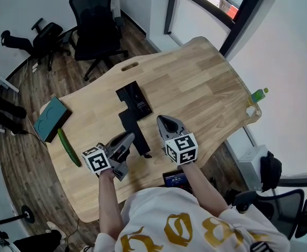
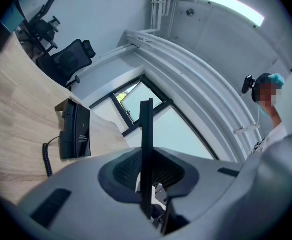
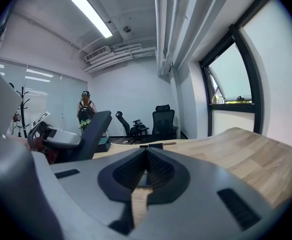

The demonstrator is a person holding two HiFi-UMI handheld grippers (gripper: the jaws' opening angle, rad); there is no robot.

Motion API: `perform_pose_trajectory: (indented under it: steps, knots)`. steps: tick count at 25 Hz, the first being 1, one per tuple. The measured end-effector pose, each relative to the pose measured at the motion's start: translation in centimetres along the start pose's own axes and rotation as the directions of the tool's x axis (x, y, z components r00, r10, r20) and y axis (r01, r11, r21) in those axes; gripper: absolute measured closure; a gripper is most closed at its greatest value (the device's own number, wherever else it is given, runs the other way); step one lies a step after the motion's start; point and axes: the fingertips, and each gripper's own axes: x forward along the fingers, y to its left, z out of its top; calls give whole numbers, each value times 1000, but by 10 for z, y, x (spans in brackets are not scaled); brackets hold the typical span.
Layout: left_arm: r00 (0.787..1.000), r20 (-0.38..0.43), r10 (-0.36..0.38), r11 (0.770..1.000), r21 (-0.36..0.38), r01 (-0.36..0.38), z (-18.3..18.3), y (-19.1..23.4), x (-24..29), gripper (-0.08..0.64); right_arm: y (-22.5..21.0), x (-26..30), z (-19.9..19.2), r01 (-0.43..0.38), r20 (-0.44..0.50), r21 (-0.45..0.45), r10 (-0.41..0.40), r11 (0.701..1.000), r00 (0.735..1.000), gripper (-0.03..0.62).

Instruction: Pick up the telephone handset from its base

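Note:
The black telephone base (image 1: 135,100) lies in the middle of the wooden table (image 1: 206,88). The black handset (image 1: 139,135) slants in front of it, and my left gripper (image 1: 130,137) is shut on its lower part. In the left gripper view the handset (image 2: 146,129) stands edge-on between the jaws of the left gripper (image 2: 147,156); the base (image 2: 75,129) and coiled cord (image 2: 47,159) sit to the left. My right gripper (image 1: 163,119) hovers just right of the handset, shut, with nothing in it. The right gripper view shows the right gripper (image 3: 146,154) with tips together and the handset (image 3: 83,134) at left.
A cucumber (image 1: 69,147) and a teal box (image 1: 51,118) lie at the table's left edge. A green bottle (image 1: 258,94) stands at the right edge. Office chairs (image 1: 95,25) stand beyond the far side. A person with a backpack (image 3: 86,111) stands far off.

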Motion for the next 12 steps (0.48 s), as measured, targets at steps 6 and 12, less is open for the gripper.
perform_pose_trajectory:
  steps: [6,12]
  knots:
    - [1000,14,5,1000,-13,-5,2,3,-1,488,0,2,-2,-2,-5,-3,2,1000,1000,588]
    - [1000,16,4,1000,-19,-3,4,7,-1,488,-2,5,-2,4,-7,-3,-4,1000,1000,588]
